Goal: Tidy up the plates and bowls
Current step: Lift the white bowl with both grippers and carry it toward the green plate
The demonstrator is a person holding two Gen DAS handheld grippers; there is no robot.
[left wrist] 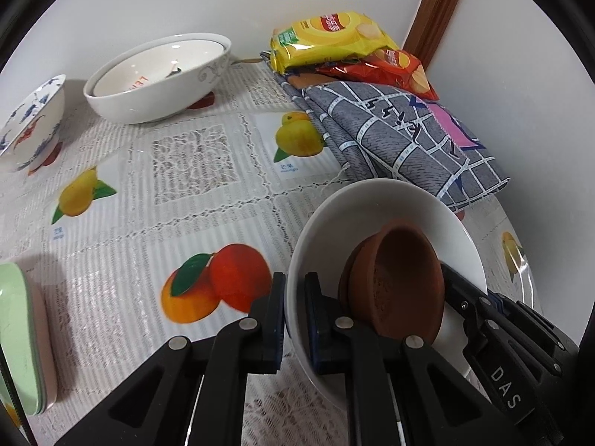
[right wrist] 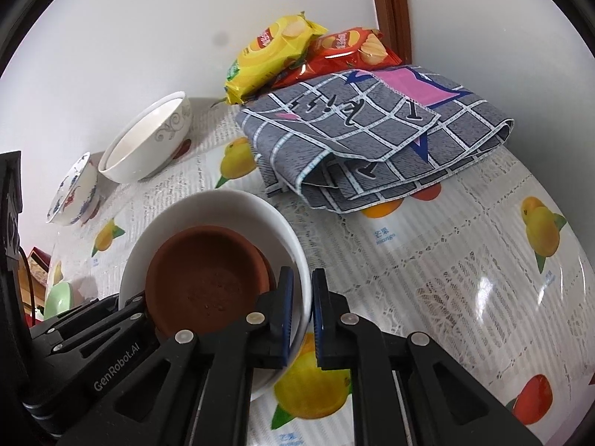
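I hold the round white ceramic bowl by opposite rims, left tongs and right tongs both clamped on it, brown clay saucers stacked inside between them.

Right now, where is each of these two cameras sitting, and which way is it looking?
Left wrist view: sits on the left gripper, looking down along its fingers over the fruit-print table; its jaws clamp the white bowl at its left rim, the right gripper at the far side.
Right wrist view: sits on the right gripper, clamping the same white bowl at its right rim; the left gripper shows at left.
Shared: brown clay dishes, checked cloth, crisp packets, patterned bowls.
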